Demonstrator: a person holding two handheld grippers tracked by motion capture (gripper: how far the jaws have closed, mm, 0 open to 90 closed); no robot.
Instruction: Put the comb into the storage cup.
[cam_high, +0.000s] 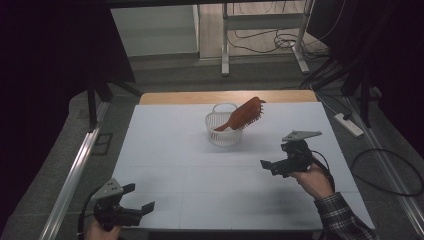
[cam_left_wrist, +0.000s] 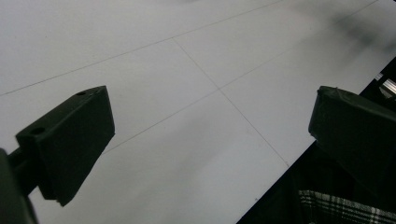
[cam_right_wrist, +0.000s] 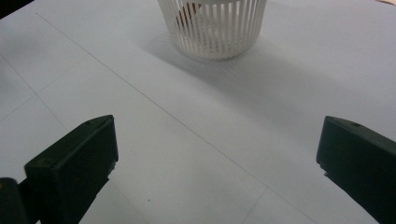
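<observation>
A white slatted basket (cam_high: 222, 137) stands at the back middle of the white table (cam_high: 175, 150). A reddish-brown hairbrush (cam_high: 245, 114) leans in it, handle down, bristled head sticking out to the upper right. My right gripper (cam_high: 275, 157) hovers open to the basket's right front, pointing left. In the right gripper view its jaws (cam_right_wrist: 217, 158) stand wide apart with nothing between them; the basket (cam_right_wrist: 215, 32) is ahead, a bit of the brush (cam_right_wrist: 187, 14) showing through the slats. My left gripper (cam_high: 140, 197) is open at the table's front left corner, above bare table (cam_left_wrist: 210, 140).
A wooden strip (cam_high: 225, 96) edges the table's far side. The front edge of the table (cam_left_wrist: 280, 172) runs close under the left gripper, with a plaid sleeve (cam_left_wrist: 341, 210) below it. A power strip (cam_high: 349, 124) and cables lie on the floor at right.
</observation>
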